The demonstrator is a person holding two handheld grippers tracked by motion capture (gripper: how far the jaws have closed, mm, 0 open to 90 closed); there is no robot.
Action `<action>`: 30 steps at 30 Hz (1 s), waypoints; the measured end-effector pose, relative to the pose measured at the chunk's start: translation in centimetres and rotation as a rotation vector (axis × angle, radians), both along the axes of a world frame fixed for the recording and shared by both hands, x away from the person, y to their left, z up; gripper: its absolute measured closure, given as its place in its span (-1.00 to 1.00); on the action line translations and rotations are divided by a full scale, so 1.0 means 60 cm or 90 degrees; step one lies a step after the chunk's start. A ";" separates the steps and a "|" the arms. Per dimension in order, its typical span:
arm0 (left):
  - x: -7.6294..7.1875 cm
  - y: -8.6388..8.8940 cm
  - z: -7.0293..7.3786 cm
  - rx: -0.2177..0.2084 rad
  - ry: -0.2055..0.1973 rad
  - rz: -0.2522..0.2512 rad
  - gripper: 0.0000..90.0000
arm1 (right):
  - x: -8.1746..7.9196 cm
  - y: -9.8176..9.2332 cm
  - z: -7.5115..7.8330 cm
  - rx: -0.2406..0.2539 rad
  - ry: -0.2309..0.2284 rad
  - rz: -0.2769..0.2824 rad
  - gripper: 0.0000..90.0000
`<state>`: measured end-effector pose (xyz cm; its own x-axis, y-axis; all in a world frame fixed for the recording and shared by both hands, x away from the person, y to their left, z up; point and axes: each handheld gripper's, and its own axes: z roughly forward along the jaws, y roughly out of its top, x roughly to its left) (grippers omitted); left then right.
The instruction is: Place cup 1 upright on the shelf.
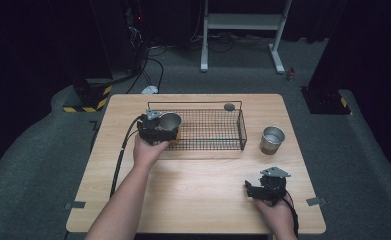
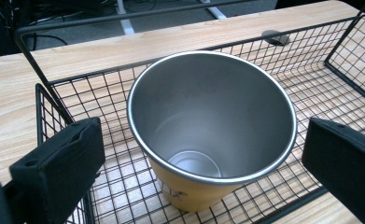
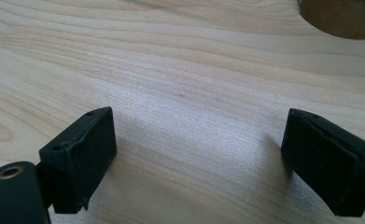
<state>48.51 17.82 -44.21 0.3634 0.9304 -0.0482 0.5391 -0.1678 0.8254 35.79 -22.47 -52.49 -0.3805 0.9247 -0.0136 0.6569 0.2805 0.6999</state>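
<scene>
A steel cup (image 2: 208,126) with a tan outer wall stands upright in the left end of a black wire basket (image 1: 208,131). My left gripper (image 2: 201,158) is open, one jaw on each side of this cup with a gap to its wall. In the high view the left gripper (image 1: 162,130) sits at the basket's front left corner, by the cup (image 1: 170,120). A second steel cup (image 1: 272,139) stands on the table right of the basket. My right gripper (image 1: 265,185) rests low near the front right, open over bare wood (image 3: 203,158), with that cup's base (image 3: 341,18) ahead.
The wooden table (image 1: 198,195) has free room in its front middle. A small grey round disc (image 1: 229,106) lies behind the basket's back rail, also seen as the disc (image 2: 274,36). Cables trail from both grippers toward the table's front edge.
</scene>
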 end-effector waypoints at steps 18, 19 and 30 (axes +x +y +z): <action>-0.026 0.014 0.008 -0.013 -0.008 0.002 -1.00 | 0.000 0.000 0.000 0.000 0.000 0.000 -0.78; -0.027 0.015 0.007 -0.014 -0.007 0.002 -1.00 | 0.000 0.000 0.000 0.001 0.001 0.000 -0.78; -0.049 0.027 0.003 -0.021 -0.009 -0.003 -1.00 | 0.000 0.000 0.000 0.001 0.000 0.000 -0.78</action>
